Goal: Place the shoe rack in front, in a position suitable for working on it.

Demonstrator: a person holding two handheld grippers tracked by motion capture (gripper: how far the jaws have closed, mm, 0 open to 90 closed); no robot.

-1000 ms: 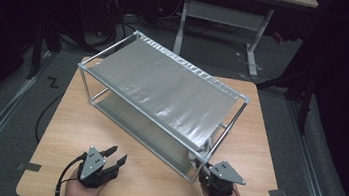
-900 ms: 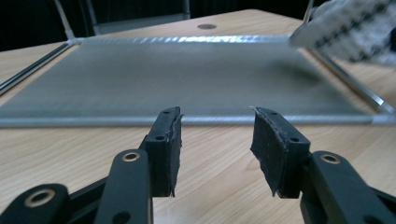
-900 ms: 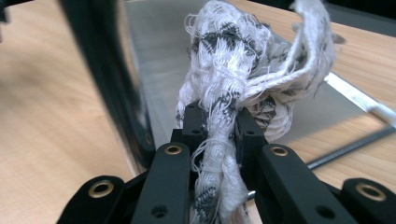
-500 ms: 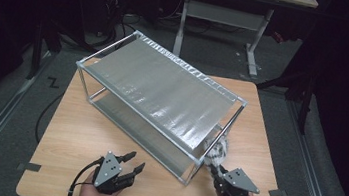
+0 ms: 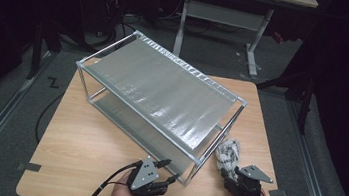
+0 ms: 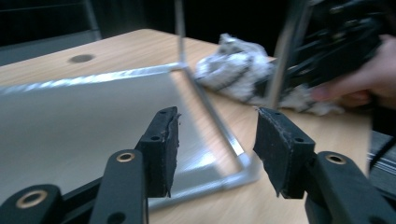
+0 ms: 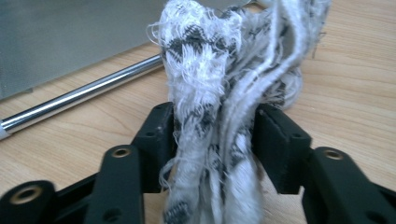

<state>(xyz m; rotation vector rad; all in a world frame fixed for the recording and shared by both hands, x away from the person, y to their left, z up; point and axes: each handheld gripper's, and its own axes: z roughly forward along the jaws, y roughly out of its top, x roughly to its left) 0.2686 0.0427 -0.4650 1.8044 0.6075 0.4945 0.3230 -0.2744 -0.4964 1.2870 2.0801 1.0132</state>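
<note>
Working at a wooden table [image 5: 86,142], with a two-shelf metal rack [image 5: 163,91] standing slantwise across it.

Holding the right gripper [image 5: 228,171] low at the table's near right corner, pointing away at a crumpled black-and-white cloth [image 5: 226,152]. Just been opening those jaws, with the frayed end of the cloth lying between them. In the right gripper view, brushing the left pad with loose threads and hanging slightly free of the right pad. Probably letting go rather than pinching, though the blur there is making that hard to be sure of. Resting the bulk of the cloth on the wood, just beside the rack's near right leg [image 5: 209,147] and outside the frame.

Holding the left gripper [image 5: 171,170] at the table's near edge, just in front of the rack's nearest corner, aiming at the lower shelf [image 6: 84,121]. Just been widening these jaws too, and grasping nothing. In the left gripper view, standing well apart, with the shelf's corner and bare wood showing in the gap. Beyond them, looking past a leg to the cloth and to the person's other hand [image 6: 369,74] wrapping around the right gripper.
</note>
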